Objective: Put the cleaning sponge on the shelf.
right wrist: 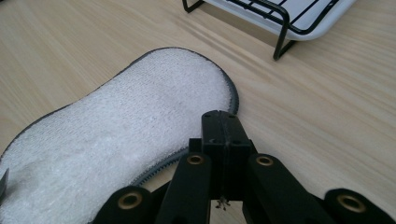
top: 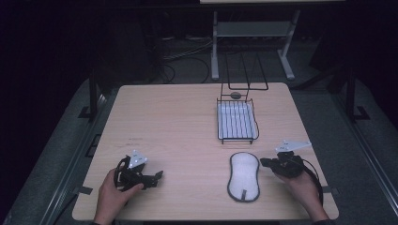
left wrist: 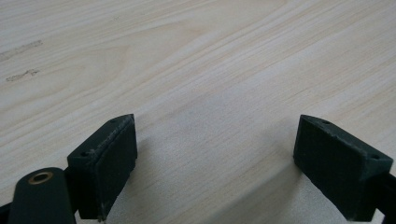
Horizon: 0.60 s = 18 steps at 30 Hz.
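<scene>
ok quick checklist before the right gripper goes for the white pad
1. Right gripper shut with nothing between its jaws: not ok for grasping, open first.
2. White pad lies flat on the table: ok.
3. Right gripper at the pad's edge: ok.
4. Left gripper open, over bare wood, apart from the pad: ok.
5. Wire rack stands apart from the pad: ok.
6. Whether the jaw tips touch the pad: cannot tell.

a: where does the pad (top: 244,176) lie?
b: on the worktop (top: 173,126), just before the wire rack (top: 237,122), between the two tools.
a: which is nearer?
b: the right tool (top: 265,162), just beside it; the left tool (top: 158,175) is well apart.
</scene>
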{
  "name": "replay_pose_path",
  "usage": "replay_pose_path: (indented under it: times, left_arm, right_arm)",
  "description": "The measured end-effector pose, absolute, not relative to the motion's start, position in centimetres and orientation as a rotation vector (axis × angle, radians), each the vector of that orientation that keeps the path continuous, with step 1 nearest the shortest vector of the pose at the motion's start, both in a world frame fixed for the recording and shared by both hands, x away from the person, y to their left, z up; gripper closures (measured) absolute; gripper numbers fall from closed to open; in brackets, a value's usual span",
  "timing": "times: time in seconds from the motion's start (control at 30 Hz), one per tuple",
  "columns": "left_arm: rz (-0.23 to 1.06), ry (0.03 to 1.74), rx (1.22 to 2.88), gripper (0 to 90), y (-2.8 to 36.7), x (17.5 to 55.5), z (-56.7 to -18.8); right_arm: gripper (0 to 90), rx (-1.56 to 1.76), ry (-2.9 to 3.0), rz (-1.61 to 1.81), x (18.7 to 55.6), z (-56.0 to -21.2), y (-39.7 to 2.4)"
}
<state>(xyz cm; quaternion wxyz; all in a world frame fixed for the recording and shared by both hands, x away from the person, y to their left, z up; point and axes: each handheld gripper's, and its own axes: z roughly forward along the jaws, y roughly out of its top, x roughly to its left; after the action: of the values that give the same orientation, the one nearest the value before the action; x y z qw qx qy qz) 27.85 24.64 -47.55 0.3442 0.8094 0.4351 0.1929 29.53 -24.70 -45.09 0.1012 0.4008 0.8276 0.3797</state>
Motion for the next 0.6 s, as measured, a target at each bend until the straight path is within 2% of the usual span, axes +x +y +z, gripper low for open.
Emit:
replay_pose_path:
  times: [0.6]
  left_arm:
    - [0.501,1.132,2.098,12.8,24.6,27.8,-47.6]
  right_arm:
    - [89.9,1.182,2.499,1.09,30.9,-46.1,-22.8]
